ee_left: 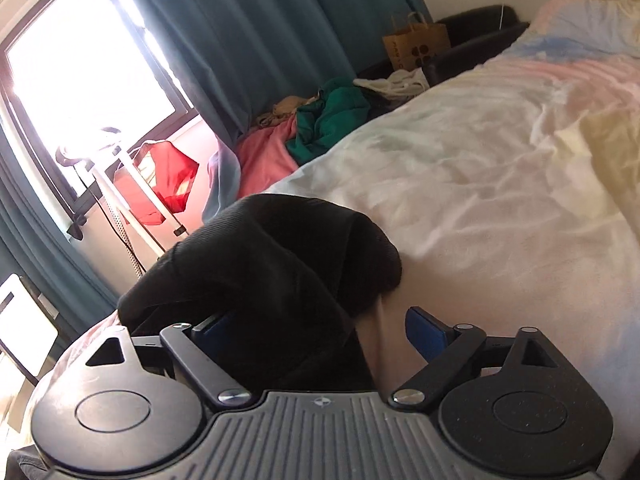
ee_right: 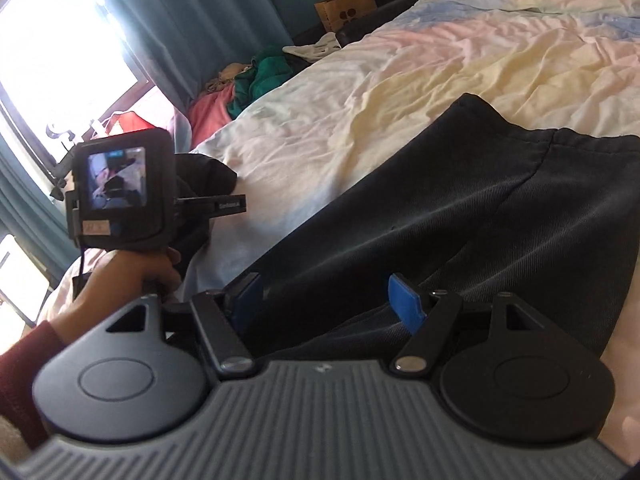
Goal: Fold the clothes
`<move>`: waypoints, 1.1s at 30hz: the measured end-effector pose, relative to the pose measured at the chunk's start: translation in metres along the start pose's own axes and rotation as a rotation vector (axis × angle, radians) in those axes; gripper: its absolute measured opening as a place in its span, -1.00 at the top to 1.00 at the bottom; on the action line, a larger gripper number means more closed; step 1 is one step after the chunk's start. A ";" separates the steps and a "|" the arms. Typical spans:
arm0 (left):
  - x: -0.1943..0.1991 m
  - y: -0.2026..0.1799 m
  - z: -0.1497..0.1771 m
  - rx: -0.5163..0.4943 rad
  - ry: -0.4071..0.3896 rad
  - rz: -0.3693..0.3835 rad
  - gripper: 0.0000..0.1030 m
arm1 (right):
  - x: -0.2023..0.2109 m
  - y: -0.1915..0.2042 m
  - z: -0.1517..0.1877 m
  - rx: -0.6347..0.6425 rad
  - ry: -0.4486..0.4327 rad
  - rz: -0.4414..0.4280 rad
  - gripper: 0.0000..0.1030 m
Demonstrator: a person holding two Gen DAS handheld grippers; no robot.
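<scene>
Your left gripper (ee_left: pixel 320 332) hovers over a raised, bunched end of a black garment (ee_left: pixel 260 264) at the near edge of the bed (ee_left: pixel 480 200). Its blue-padded fingers (ee_left: pixel 424 334) stand apart; dark cloth lies between them and hides most of the left pad, while the right pad is clear of the fabric, so no clamp shows.

From the right wrist view, your right gripper (ee_right: pixel 324 300) sits low over the wider, flatter stretch of the same black garment (ee_right: pixel 460 220), which runs diagonally across the rumpled pastel bedcover (ee_right: pixel 400 80). Its fingers (ee_right: pixel 404 304) are spread, with the cloth passing between them; whether the pads press it cannot be told.

In that view your left hand (ee_right: pixel 132 276), in a dark red sleeve (ee_right: pixel 24 372), grips the handle of the other gripper, whose camera screen (ee_right: pixel 116 178) faces back.

Beyond the bed, a heap of pink and green clothes (ee_left: pixel 312 128) lies beside teal curtains (ee_left: pixel 240 20), with a brown paper bag (ee_left: pixel 416 44) further back and a bright window (ee_left: pixel 80 60) at left.
</scene>
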State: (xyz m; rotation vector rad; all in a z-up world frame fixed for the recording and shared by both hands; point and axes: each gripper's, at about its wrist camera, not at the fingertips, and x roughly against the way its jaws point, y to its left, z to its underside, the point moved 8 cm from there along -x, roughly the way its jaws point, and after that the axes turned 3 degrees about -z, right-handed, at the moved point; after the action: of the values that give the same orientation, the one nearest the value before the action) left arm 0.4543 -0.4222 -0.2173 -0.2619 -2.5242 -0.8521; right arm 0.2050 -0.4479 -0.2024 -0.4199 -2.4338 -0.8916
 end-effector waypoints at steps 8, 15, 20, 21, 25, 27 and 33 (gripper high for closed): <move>-0.018 0.017 -0.013 0.089 0.052 -0.025 0.81 | -0.002 -0.010 -0.002 -0.048 -0.002 0.003 -0.41; 0.066 0.066 -0.093 0.270 -0.217 0.192 0.89 | 0.003 -0.015 -0.008 -0.058 -0.029 0.011 -0.41; 0.108 0.107 -0.111 0.424 -0.333 0.448 0.53 | 0.008 -0.017 -0.013 -0.057 -0.059 0.021 -0.41; 0.109 0.109 -0.105 0.424 -0.321 0.449 0.23 | 0.008 -0.017 -0.013 -0.057 -0.060 0.022 -0.41; 0.121 0.114 -0.057 0.358 -0.296 0.368 -0.54 | 0.005 -0.017 -0.010 -0.052 -0.054 0.027 -0.41; 0.129 0.123 -0.018 0.350 -0.234 0.351 -0.54 | 0.004 -0.016 -0.008 -0.049 -0.048 0.026 -0.41; 0.176 0.180 0.135 0.421 0.003 0.198 -0.55 | 0.002 -0.011 -0.005 -0.048 -0.029 -0.022 -0.41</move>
State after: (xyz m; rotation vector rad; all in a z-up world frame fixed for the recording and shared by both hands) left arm 0.3077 -0.1918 -0.1329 -0.3607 -2.5468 -0.2353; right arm 0.2001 -0.4591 -0.2030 -0.4271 -2.4516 -0.9618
